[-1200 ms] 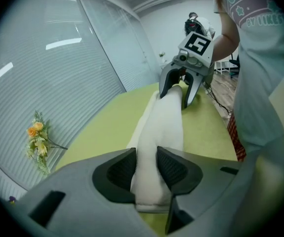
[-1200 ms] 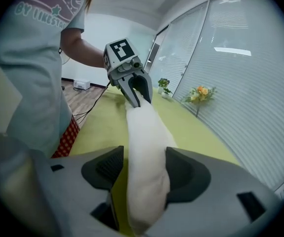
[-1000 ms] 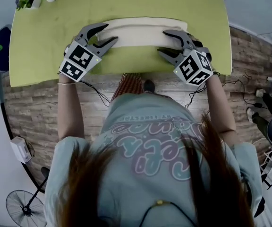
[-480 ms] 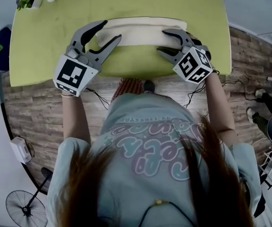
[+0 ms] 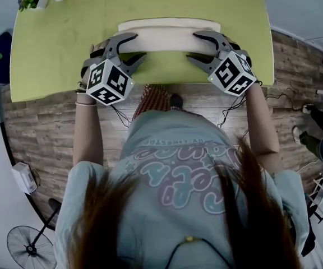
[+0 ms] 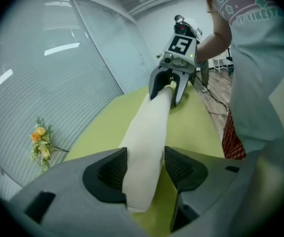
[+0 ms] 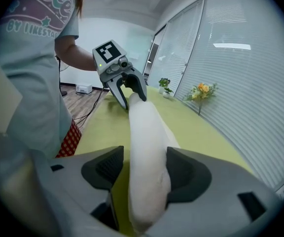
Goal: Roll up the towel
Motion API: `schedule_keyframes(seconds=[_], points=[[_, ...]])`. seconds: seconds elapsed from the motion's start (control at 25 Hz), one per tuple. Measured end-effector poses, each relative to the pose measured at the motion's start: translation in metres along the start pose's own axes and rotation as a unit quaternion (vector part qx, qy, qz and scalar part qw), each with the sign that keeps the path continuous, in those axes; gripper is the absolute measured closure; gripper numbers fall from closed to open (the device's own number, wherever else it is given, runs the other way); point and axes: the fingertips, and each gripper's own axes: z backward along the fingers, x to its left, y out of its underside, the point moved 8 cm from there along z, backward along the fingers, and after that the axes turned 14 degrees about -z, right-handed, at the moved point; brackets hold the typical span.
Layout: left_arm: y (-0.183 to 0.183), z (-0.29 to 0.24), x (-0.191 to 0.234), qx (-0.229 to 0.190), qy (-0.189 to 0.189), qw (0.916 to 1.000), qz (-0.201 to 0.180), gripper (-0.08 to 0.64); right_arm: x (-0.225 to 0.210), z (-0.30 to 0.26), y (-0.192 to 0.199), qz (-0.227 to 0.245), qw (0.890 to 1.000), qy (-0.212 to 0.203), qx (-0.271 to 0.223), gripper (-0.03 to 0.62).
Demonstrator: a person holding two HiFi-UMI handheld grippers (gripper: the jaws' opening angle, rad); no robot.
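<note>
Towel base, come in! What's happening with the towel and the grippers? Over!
Left hand-held gripper jaws just opened wider, straddling the rolled cream cloth towel. Right hand-held gripper open, straddling its other end. Nothing blocking on the green table.

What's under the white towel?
The towel lies on the green table, which shows all around it. The part right beneath the towel is covered, so anything there cannot be seen.

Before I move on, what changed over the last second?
The left hand-held gripper swung out to the left and came back. It now straddles the left end of the towel. Its jaws have just been opening, with the towel between them. The towel, bowed before, now lies straight. The right hand-held gripper stayed at the right end, jaws apart around the towel.
</note>
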Motion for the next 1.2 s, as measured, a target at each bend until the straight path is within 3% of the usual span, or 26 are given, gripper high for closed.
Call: schedule_keyframes(seconds=[0.24, 0.44, 0.56, 0.72, 0.8, 1.0, 1.2], points=[[0.005, 0.003, -0.002, 0.02, -0.017, 0.9994, -0.025, 0.342, 0.0, 0.018, 0.01, 0.022, 0.999, -0.014, -0.021, 0.324], [0.01, -0.003, -0.01, 0.056, -0.003, 0.9934, -0.1, 0.342, 0.005, 0.03, 0.01, 0.077, 0.996, -0.003, -0.035, 0.325], [0.01, -0.008, -0.009, 0.07, 0.002, 0.9924, -0.101, 0.342, 0.01, 0.034, 0.011, 0.101, 0.994, 0.011, -0.036, 0.331], [0.011, -0.013, -0.005, 0.065, -0.004, 0.9933, -0.095, 0.345, 0.005, 0.022, 0.025, 0.126, 0.991, 0.034, 0.005, 0.351], [0.013, -0.014, -0.004, 0.055, -0.008, 0.9941, -0.094, 0.35, 0.001, 0.02, 0.027, 0.116, 0.992, 0.053, -0.001, 0.412], [0.016, -0.011, -0.006, 0.043, -0.036, 0.9941, -0.093, 0.408, 0.0, 0.016, 0.03, 0.122, 0.989, 0.082, -0.01, 0.444], [0.012, -0.002, -0.015, 0.041, -0.037, 0.9948, -0.085, 0.447, 0.008, 0.027, 0.03, 0.134, 0.986, 0.092, -0.023, 0.506]])
